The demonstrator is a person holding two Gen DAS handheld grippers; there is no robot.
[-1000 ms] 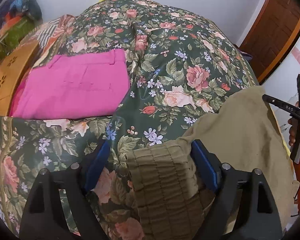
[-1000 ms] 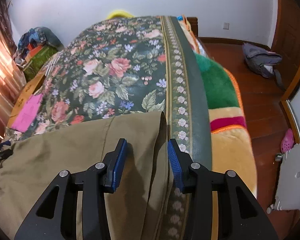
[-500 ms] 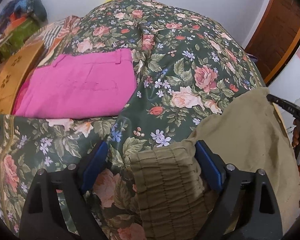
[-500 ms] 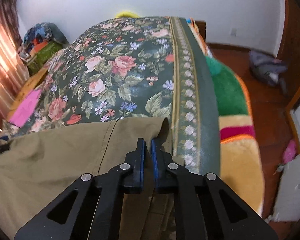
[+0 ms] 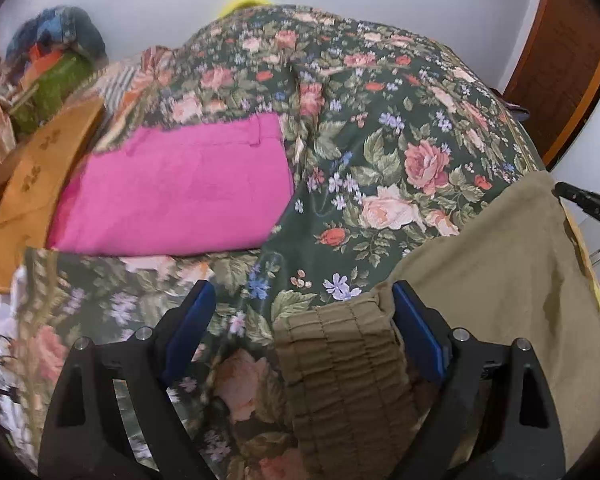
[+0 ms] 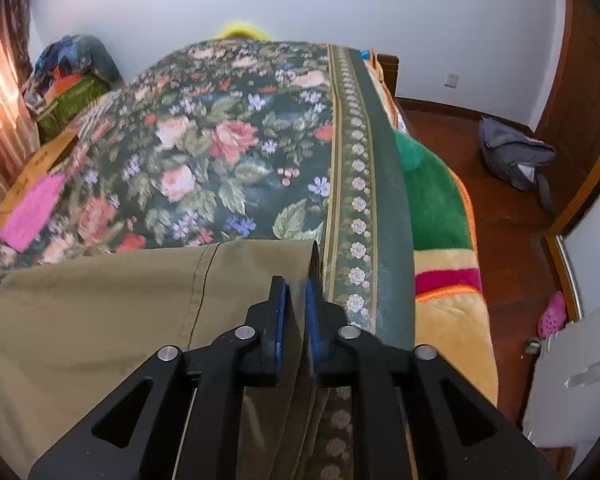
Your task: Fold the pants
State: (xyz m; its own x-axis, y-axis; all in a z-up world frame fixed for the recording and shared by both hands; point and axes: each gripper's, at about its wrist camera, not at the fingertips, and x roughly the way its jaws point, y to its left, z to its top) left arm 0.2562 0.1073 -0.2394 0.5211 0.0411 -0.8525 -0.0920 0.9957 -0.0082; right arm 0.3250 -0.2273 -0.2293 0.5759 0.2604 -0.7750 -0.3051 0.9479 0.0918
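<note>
Olive pants (image 5: 500, 272) lie across the near end of a floral bedspread (image 5: 380, 128). In the left wrist view their gathered waistband (image 5: 340, 360) sits between the wide-apart pads of my left gripper (image 5: 302, 296). The right pad is at its edge and the left pad stands clear of it. In the right wrist view my right gripper (image 6: 296, 292) pinches the hem corner of the pants (image 6: 120, 300) near the bed's border. Its jaws are easing open slightly, but the cloth is still pressed between the pads. My right gripper (image 5: 588, 204) also shows at the far right.
Folded pink pants (image 5: 180, 188) lie at the bed's left side beside a wooden board (image 5: 40, 184). A pile of clothes (image 5: 56, 60) is at the back left. A green and yellow blanket (image 6: 436, 208) hangs off the bed's right edge above a wooden floor with a grey bag (image 6: 512, 156).
My right gripper's jaws went from open around the hem corner to pinched on it. My left gripper stayed open around the waistband and tilted a little.
</note>
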